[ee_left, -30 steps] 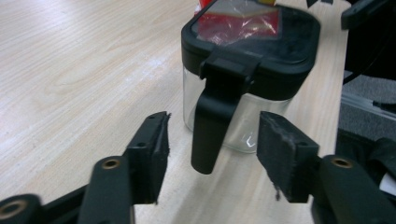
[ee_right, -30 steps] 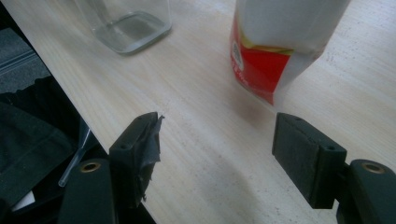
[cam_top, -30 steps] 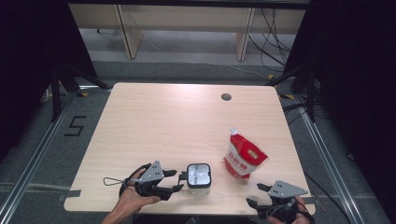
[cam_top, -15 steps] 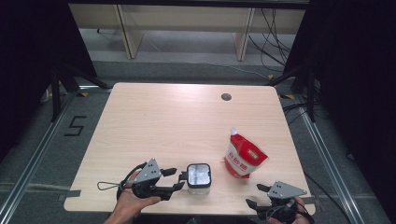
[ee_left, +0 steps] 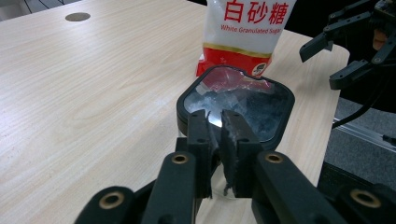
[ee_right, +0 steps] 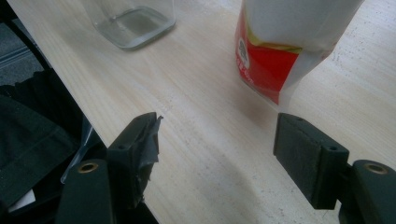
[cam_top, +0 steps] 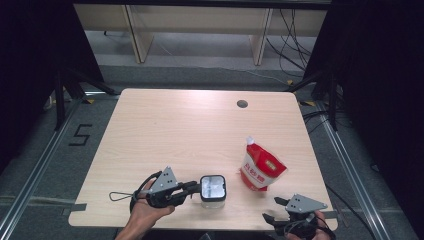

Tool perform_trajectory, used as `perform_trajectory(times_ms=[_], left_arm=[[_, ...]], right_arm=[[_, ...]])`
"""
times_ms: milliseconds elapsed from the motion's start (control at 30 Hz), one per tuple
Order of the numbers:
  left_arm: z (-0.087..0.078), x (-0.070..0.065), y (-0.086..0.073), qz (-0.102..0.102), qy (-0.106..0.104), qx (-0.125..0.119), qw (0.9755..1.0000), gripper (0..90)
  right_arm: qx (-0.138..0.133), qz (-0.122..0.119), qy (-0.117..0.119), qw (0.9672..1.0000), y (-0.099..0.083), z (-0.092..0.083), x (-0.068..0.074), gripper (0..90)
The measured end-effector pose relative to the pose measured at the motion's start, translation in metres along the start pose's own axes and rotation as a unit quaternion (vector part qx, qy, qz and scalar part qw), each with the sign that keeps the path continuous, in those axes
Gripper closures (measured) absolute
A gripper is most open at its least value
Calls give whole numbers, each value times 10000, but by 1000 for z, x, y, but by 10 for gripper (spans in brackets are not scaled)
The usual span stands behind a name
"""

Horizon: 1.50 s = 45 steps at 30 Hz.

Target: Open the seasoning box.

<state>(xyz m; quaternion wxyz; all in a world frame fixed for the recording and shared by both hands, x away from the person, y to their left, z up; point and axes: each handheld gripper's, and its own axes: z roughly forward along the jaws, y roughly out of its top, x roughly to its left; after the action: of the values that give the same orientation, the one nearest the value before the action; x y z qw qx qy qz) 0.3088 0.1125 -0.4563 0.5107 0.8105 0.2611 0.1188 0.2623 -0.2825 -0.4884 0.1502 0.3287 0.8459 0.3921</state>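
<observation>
Jar (cam_top: pixel 213 188) first: we see the clear square one with the black rim near the front edge of the table (cam_top: pixel 175 130), just left of the red and white sugar bag (cam_top: pixel 261 169). Our left gripper (ee_left: pixel 219 133) has just squeezed its jaws onto the jar's near rim, probably to hold it still. Our right gripper (ee_right: pixel 217 140) waits with jaws wide apart and nothing between them, facing the bag, likely to grab it next.

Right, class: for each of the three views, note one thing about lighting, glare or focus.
High view: the table is evenly lit, its surroundings dark; the sugar bag looks soft. Left gripper view: the glass jar mirrors the bag in its top, and the left hand-held gripper pinching its rim is sharp. Right gripper view: the right hand-held gripper, open, is blurred; the bag throws a faint shadow.
</observation>
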Motion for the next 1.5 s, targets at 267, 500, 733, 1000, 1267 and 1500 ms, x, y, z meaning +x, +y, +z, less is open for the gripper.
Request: perform_trajectory(times_ms=[267,500,733,1000,1267,1500], left_arm=[[-3,2,-3,10,131,8,9999,852],[-1,1,-4,-52,129,-52,9999,853],[-2,-1,-1,65,116,-127,9998,861],[0,0,-2,91,103,-71,9999,889],[0,1,-3,82,120,-108,9998,890],[0,0,-5,-58,123,-150,9998,890]], right_arm=[[-80,-83,-55,9999,3,-1,3,332],[-96,-162,-54,9998,6,1,8,344],[-126,-224,-27,9997,10,4,12,362],[-252,-347,24,9991,16,9,18,383],[-581,-453,115,9972,28,15,22,455],[-801,-655,199,9944,39,23,31,583]])
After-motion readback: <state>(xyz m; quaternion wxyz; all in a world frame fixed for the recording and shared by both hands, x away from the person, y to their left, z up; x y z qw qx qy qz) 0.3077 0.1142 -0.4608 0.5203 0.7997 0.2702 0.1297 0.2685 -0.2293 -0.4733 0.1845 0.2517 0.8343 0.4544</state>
